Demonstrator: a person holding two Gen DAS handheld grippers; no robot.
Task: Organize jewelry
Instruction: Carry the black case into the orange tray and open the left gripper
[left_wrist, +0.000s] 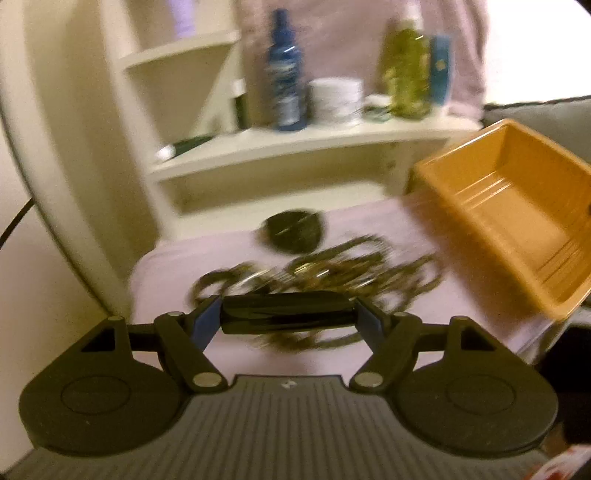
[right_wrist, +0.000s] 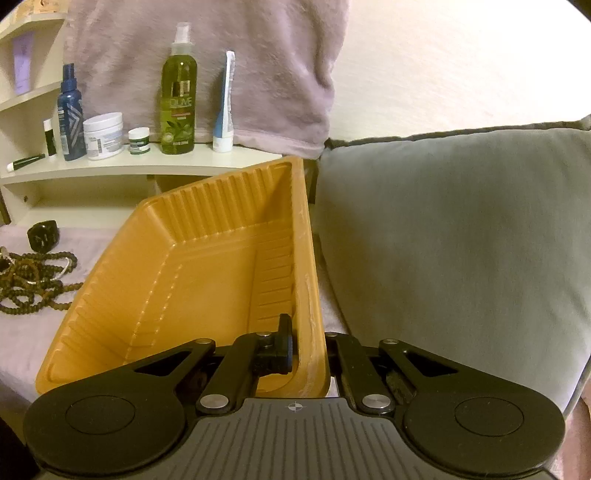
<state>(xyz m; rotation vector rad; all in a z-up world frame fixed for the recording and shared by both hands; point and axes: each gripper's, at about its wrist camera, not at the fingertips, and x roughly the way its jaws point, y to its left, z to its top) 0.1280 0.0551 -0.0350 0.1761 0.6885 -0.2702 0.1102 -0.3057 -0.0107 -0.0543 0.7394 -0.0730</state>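
Low in the left view, the left gripper (left_wrist: 288, 314) clamps a black case (left_wrist: 286, 313); blurred beads (left_wrist: 314, 273) lie just beyond, mid-frame, on pink cloth (left_wrist: 166, 288). In the right view, the right gripper (right_wrist: 308, 354) pinches the wall of a tilted orange tray (right_wrist: 177, 266) (nothing inside); tilted further, it could spill whatever goes in.

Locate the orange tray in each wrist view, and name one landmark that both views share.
Left wrist: orange tray at the right edge, tilted.
Right wrist: centre, its right wall clamped by the right gripper.
Shared landmark: green spray bottle on the shelf.
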